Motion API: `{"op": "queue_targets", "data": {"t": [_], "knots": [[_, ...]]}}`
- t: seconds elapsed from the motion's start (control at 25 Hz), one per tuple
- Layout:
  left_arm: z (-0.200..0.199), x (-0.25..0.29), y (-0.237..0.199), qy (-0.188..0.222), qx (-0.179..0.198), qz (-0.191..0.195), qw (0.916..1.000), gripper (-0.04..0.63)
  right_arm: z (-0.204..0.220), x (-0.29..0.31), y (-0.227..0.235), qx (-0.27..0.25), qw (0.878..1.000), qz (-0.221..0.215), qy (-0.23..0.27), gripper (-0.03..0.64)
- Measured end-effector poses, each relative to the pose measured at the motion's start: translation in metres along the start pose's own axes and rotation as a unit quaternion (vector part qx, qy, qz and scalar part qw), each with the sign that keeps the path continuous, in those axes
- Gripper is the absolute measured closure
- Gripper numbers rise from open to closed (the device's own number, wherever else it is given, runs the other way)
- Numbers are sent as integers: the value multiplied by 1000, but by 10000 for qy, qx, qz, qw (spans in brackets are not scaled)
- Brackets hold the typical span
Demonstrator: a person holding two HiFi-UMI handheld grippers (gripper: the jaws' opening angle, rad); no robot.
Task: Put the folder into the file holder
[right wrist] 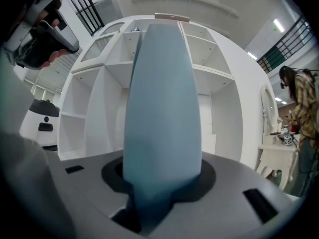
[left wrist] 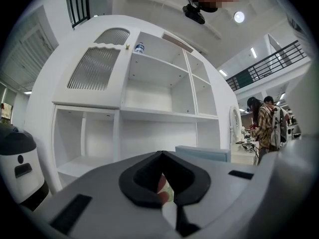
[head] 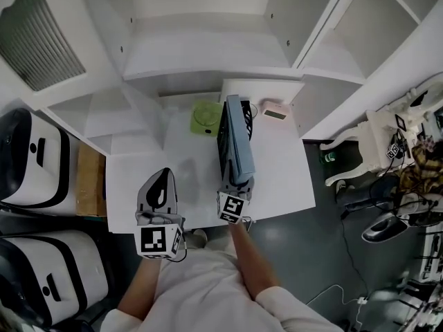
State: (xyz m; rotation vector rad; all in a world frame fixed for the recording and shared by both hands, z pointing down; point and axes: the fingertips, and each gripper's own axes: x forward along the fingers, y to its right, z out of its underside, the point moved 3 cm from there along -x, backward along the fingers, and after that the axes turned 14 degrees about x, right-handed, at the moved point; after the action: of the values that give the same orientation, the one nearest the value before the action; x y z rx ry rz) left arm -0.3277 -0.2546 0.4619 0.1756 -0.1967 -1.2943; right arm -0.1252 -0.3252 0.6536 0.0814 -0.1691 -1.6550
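The right gripper reaches out level over the near edge of the white bench; its fingers are clamped on the near end of the pale blue folder, which fills the gap between them in the right gripper view. The folder stands on its long edge and runs straight away from the person toward the shelves. It lies along the right side of the black mesh holder, right against it; whether its lower edge is inside the holder I cannot tell.

The left gripper hangs to the left of the holder, well apart from it, also near the bench's front edge; its 2 fingers meet at the tips, with only the dark hollow between the pads and nothing gripped in it.

At the back of the bench a green thing sits just left of the holder's far end; a small pink box sits just right of it. 2 white machines stand on the floor to the left of the bench. Off to the right, a person in a checked shirt stands by a white dressing table.
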Motion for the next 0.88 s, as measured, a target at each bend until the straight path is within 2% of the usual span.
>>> {"op": "queue_targets", "data": {"t": [0.28, 0.4, 0.56, 0.72, 0.88], "knots": [[9, 7, 8, -46, 9, 106, 9999, 603, 11, 2, 0, -106, 9999, -14, -37, 463], [8, 8, 12, -26, 32, 168, 9999, 603, 12, 2, -1, -109, 9998, -78, -121, 441], [5, 8, 10, -21, 22, 185, 9998, 603, 14, 3, -3, -67, 9993, -205, -300, 361], [6, 8, 9, -68, -18, 160, 9998, 603, 16, 4, 0, -132, 9986, -263, -429, 333], [6, 6, 9, -106, -59, 142, 9998, 603, 15, 1, -1, -179, 9976, -331, -573, 252]]}}
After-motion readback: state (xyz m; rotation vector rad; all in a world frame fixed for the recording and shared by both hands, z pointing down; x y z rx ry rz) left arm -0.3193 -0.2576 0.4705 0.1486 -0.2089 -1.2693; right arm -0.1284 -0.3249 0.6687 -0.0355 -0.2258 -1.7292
